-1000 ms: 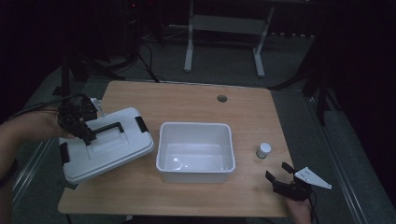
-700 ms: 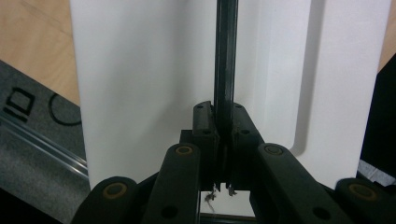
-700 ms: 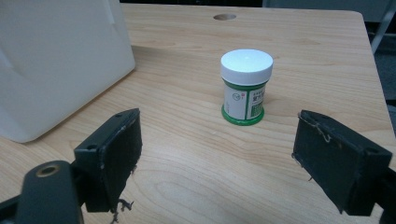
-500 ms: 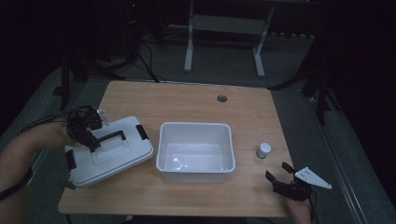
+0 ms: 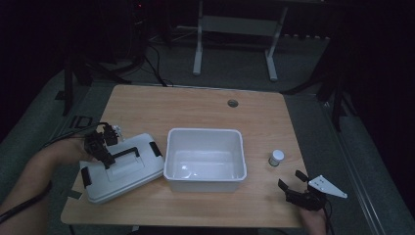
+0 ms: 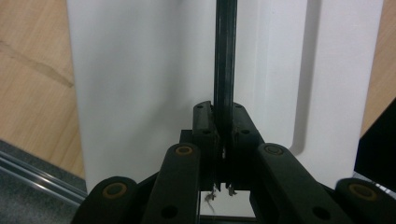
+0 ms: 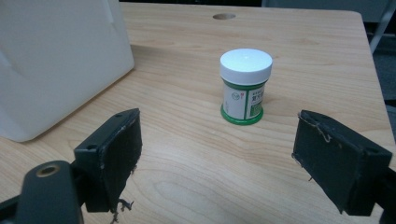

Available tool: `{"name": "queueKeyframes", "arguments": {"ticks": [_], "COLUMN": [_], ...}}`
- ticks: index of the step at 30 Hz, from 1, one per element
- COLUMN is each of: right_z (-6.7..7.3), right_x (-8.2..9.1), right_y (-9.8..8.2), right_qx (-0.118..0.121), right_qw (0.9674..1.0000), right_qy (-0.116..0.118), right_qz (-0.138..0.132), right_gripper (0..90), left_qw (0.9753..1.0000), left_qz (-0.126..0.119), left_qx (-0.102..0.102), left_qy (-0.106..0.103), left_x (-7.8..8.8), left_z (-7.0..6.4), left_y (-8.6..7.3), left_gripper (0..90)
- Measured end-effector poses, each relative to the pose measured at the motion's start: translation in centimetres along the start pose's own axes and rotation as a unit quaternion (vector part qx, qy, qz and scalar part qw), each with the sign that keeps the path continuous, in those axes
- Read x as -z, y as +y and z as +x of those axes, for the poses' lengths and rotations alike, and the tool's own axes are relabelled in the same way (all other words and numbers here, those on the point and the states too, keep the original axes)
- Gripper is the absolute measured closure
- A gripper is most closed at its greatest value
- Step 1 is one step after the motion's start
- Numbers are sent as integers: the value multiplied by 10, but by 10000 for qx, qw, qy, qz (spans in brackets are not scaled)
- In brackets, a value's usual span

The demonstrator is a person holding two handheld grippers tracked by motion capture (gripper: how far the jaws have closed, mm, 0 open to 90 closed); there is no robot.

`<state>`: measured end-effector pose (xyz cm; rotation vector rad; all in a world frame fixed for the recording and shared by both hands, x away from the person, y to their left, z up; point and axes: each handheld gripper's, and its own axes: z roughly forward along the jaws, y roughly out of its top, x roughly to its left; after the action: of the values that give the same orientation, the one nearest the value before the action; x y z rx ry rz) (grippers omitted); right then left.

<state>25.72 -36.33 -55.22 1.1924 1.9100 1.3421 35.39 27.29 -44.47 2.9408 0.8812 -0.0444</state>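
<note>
Now left gripper is clamped tight on the lid's black handle; lid lies beside white bin. Right gripper gapes wide, empty, near jar.

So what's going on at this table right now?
A person works two hand-held grippers. The left gripper is shut on the black handle of a white lid lying on the table left of an open white bin. The right gripper is open, pointed at a small white-capped jar standing right of the bin, not touching it.
</note>
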Motion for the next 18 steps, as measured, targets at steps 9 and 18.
{"name": "queueKeyframes", "arguments": {"ticks": [9, 18], "right_z": [0, 0], "right_x": [0, -1], "right_y": [0, 0], "right_qx": [9, 19], "right_qw": [10000, 10000], "right_qy": [18, 8], "right_qz": [-3, 23], "right_gripper": [150, 150], "left_qw": [9997, 9984], "left_qz": [132, 305], "left_qx": [-1, 61], "left_qy": [-213, -464], "left_x": [-17, -33], "left_z": [0, 1], "left_y": [4, 4], "left_gripper": [837, 835]}}
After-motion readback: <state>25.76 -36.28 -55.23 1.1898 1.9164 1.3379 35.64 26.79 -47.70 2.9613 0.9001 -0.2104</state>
